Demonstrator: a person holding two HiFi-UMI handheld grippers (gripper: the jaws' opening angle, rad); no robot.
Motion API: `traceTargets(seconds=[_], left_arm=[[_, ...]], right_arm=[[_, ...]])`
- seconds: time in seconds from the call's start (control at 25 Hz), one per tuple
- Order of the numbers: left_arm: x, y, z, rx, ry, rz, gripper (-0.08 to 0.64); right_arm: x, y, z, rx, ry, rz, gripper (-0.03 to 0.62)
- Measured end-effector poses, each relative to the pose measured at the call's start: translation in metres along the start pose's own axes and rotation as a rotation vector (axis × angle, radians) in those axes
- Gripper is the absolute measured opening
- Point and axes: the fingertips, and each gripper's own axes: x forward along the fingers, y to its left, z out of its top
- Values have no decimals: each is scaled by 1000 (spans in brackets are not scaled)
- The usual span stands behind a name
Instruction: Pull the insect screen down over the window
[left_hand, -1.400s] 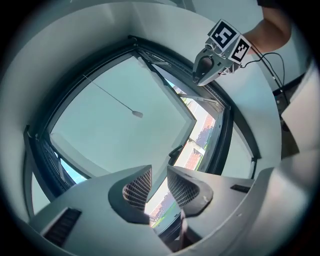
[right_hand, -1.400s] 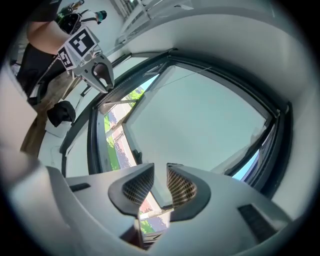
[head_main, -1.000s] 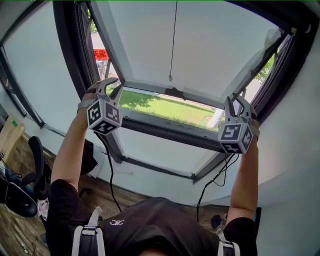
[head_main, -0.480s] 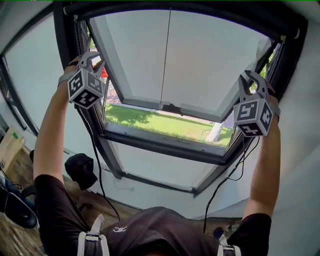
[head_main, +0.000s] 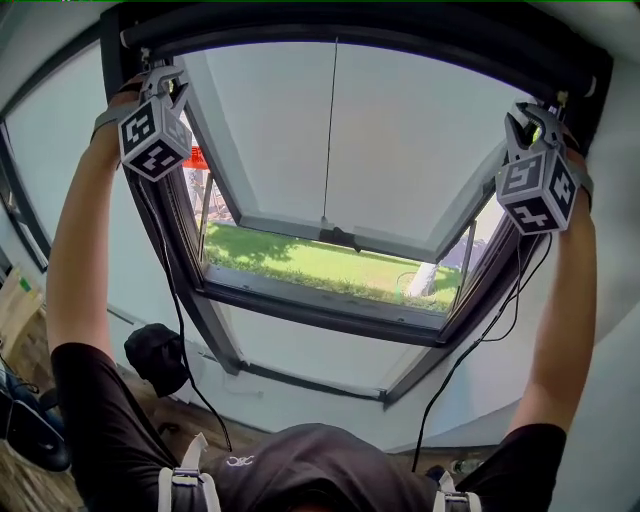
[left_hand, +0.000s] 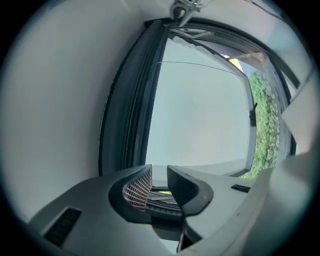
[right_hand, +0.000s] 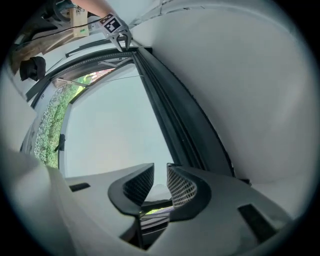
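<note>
As screen seems rolled in top bar (head_main: 330, 28), I hold L gripper (head_main: 163, 80) & R gripper (head_main: 528, 118) near its ends, jaws narrow, empty.

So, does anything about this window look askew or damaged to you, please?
Nothing stands out: the sash is tilted open at the bottom, the pull cord hangs straight, and the frame looks intact.

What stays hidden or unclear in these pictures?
Insect screen: seen in no view; the dark top bar may hide it.
Gaps between the fingers of the left gripper and right gripper, head view: too small, marker cubes in front.
Lower end of the cord, head view: too thin to follow.
</note>
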Motion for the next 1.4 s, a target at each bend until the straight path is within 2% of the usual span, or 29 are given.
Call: traceTargets(seconds=[0.08, 0.24, 0.44, 0.6, 0.76, 1.0, 1.2, 1.28, 1.4], left_arm=[[5, 8, 3, 59, 7, 12, 110], [15, 37, 13, 18, 1, 26, 112], [18, 58, 19, 41, 11, 44, 112], [26, 55, 19, 49, 24, 18, 112], [37, 48, 14, 70, 43, -23, 112], [52, 48, 12, 124, 63, -7, 106], [66, 44, 15, 74, 30, -55, 71], [69, 41, 15, 101, 26, -61, 43], [68, 41, 11, 141, 34, -64, 37]], right_arm=[[4, -14, 9, -1, -1, -3, 84], [19, -36, 7, -43, 40, -12, 84], [31, -46, -10, -70, 95, 2, 84], [35, -45, -11, -48, 118, 25, 80], [38, -45, -11, -70, 137, 58, 77], [35, -42, -13, -86, 154, 66, 77], [42, -41, -15, -138, 176, 85, 72], [43, -40, -13, -163, 173, 86, 69], [44, -40, -10, -180, 140, 82, 61]])
